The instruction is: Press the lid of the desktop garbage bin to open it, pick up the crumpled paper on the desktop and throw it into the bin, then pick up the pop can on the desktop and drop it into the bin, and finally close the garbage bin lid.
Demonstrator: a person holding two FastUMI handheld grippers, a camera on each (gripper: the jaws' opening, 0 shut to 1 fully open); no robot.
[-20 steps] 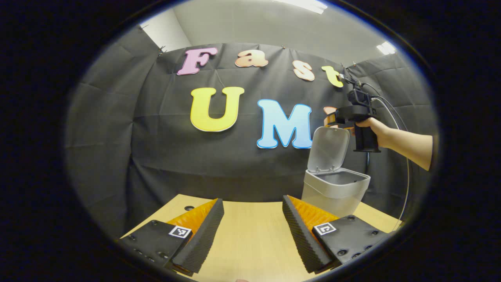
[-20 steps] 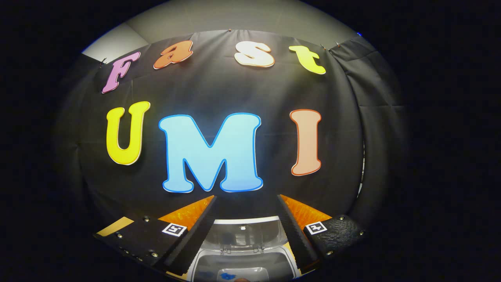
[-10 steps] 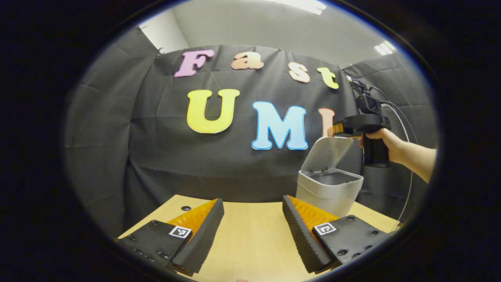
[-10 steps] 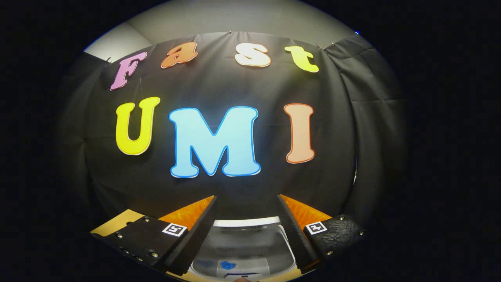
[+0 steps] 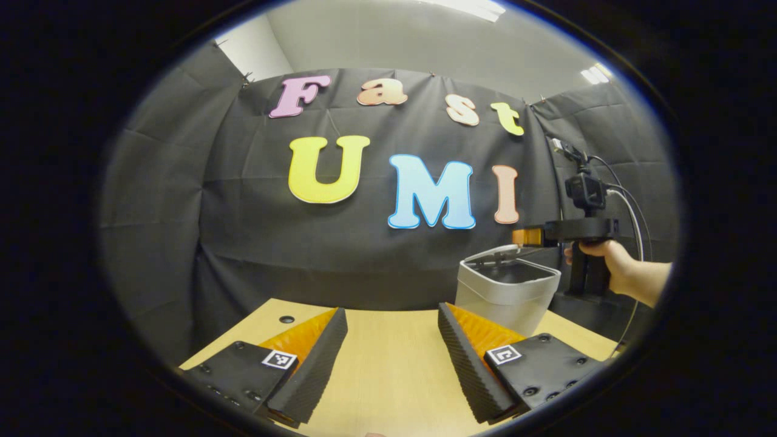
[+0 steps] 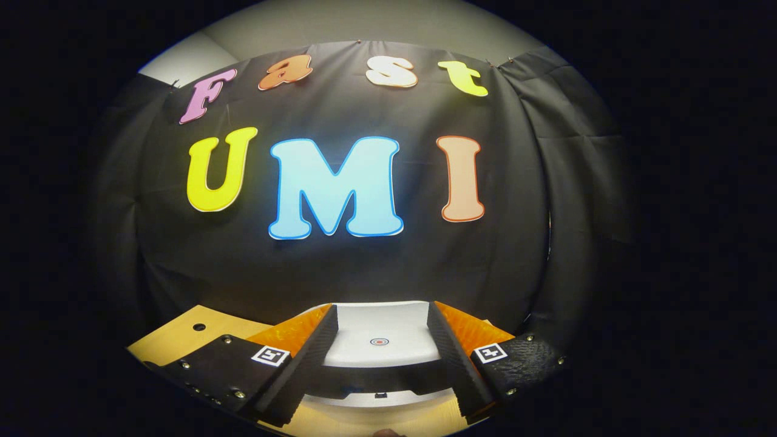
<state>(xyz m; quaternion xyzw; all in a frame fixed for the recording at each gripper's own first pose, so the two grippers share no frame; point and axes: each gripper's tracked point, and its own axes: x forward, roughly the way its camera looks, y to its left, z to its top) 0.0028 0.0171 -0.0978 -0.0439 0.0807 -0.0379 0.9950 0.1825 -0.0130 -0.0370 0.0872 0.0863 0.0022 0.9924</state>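
We are closing the lid, lower centre; our right gripper presses it, fingers spread, empty. Next: push until latched. Left gripper idles, spread, empty.

Booth interior: black cloth wall behind a light wooden table, pale ceiling above with bright light panels.

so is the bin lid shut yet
Nearly. In the right gripper view the lid lies almost flat between the right gripper's open fingers, but a dark gap remains along its front edge above the bin.
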